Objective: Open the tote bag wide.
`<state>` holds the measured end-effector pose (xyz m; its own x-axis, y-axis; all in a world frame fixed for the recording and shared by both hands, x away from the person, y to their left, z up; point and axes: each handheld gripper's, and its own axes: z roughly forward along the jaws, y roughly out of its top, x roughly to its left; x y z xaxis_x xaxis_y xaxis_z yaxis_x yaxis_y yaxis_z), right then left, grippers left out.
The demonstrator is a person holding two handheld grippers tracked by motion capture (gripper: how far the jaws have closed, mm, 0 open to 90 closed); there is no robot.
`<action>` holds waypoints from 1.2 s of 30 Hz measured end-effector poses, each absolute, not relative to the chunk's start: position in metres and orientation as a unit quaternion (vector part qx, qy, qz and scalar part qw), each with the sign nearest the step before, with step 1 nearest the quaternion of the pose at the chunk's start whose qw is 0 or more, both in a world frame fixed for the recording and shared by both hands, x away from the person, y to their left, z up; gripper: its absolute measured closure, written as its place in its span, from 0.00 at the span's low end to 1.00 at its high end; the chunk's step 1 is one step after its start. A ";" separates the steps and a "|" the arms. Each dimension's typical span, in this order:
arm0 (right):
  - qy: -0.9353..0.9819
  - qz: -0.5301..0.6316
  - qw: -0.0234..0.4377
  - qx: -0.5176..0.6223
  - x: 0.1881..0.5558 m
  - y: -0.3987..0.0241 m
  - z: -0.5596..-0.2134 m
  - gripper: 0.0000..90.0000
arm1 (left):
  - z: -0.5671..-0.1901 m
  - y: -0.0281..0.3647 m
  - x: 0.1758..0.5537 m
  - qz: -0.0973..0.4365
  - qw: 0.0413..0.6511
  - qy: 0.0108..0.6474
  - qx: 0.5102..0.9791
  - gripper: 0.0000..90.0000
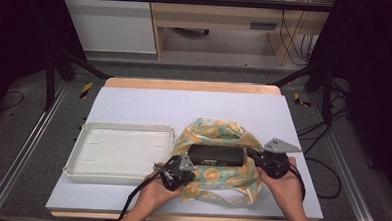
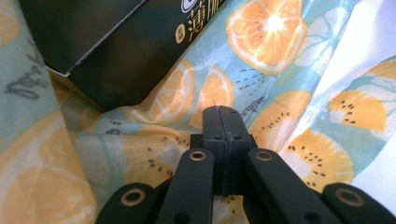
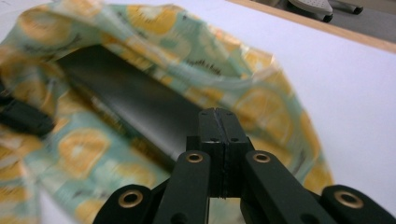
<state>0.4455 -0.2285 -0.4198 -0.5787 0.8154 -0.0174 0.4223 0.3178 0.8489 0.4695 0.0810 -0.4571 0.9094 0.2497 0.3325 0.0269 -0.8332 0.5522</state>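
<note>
— What's in front of you, left to right?

— White tray (image 1: 119,149) at lower left, then my left gripper (image 1: 177,171), jaws pressed together, empty. At centre, a black box (image 1: 216,155) with Chinese lettering lies on the orange-slice print bag (image 1: 216,179). My right gripper (image 1: 256,155), also closed, is at its right end.

— And underneath?

— Pale table (image 1: 184,107), grey floor beyond.

High view looks down over the whole table (image 1: 134,100); both gripper views sit close, sharing the fruit-print bag (image 1: 216,176) and black box (image 1: 216,155).
</note>
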 end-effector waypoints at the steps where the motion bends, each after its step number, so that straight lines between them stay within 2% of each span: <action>1: 0.779 0.428 0.228 0.398 0.441 -0.229 -0.423 1.00 | -0.457 0.081 0.470 0.202 0.278 0.072 0.936 1.00; 7: 0.799 0.376 0.206 0.423 0.439 -0.235 -0.457 1.00 | -0.457 0.081 0.470 0.202 0.279 0.072 0.936 1.00; 12: 0.818 0.343 0.179 0.426 0.444 -0.232 -0.473 1.00 | -0.456 0.083 0.470 0.199 0.286 0.072 0.935 1.00; 21: 0.821 0.338 0.178 0.424 0.444 -0.231 -0.477 1.00 | -0.426 0.094 0.463 0.196 0.332 0.079 0.919 1.00; 23: 0.823 0.335 0.180 0.421 0.445 -0.231 -0.478 1.00 | -0.418 0.095 0.458 0.163 0.353 0.100 0.916 1.00; 26: 0.823 0.336 0.184 0.420 0.444 -0.230 -0.478 1.00 | -0.399 0.099 0.463 0.209 0.363 0.088 0.904 1.00; 31: 0.823 0.334 0.186 0.419 0.443 -0.230 -0.479 1.00 | -0.381 0.101 0.479 0.234 0.368 0.111 0.893 1.00; 36: 0.823 0.333 0.189 0.419 0.442 -0.229 -0.479 1.00 | -0.379 0.100 0.503 0.251 0.348 0.126 0.895 1.00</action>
